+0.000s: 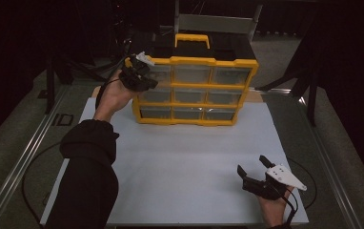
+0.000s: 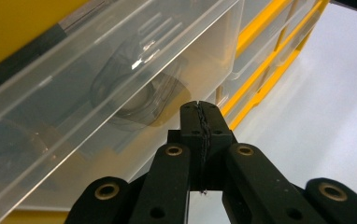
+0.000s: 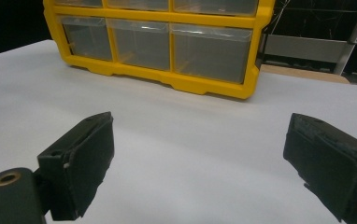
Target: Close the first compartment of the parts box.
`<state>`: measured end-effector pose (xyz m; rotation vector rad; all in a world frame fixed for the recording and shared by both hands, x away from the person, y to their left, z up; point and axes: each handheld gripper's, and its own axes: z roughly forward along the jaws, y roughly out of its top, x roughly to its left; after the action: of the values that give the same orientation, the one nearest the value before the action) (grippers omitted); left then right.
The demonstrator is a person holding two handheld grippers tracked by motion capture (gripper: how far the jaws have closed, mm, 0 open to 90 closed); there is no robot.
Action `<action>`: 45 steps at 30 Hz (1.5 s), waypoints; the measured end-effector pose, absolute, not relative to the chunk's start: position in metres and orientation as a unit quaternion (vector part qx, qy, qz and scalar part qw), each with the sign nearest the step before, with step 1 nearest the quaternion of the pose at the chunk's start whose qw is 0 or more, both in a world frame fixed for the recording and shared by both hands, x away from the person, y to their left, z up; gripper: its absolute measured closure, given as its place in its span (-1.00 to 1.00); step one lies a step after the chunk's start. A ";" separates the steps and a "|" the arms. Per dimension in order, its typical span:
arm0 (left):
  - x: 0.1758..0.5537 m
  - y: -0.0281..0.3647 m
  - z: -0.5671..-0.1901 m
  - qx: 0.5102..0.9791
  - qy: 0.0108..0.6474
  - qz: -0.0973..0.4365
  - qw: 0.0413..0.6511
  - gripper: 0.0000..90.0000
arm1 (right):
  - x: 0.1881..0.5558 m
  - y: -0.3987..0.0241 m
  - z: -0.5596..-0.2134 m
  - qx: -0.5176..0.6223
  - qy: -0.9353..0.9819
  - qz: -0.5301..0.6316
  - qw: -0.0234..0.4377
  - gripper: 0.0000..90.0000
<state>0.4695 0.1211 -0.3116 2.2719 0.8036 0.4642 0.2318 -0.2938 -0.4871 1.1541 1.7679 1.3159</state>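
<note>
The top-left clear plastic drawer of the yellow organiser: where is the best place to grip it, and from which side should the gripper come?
Probably the moulded pull tab on the front of the top-left clear plastic drawer of the yellow organiser. It bulges out from the flat face, giving jaws something to pinch. Come straight from the front; the shut left gripper must first open.

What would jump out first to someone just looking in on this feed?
The yellow drawer cabinet with clear drawers, standing at the far edge of the white table. Next, the left gripper, jaws shut, at the cabinet's top-left drawer. The right gripper waits open over the table's near right corner.
</note>
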 end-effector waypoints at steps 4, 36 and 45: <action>0.471 0.122 -0.312 0.870 0.312 0.181 0.337 1.00 | 0.232 -0.294 -0.487 0.440 0.673 0.501 0.321 -0.81; 0.474 0.122 -0.316 0.866 0.321 0.184 0.337 1.00 | 0.232 -0.295 -0.488 0.441 0.671 0.501 0.321 -0.81; 0.465 0.125 -0.323 0.868 0.311 0.177 0.343 1.00 | 0.232 -0.294 -0.488 0.440 0.673 0.501 0.320 -0.81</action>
<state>0.4653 0.1249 -0.3234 2.2566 0.8095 0.4591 0.2316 -0.2939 -0.4878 1.1576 1.7689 1.3166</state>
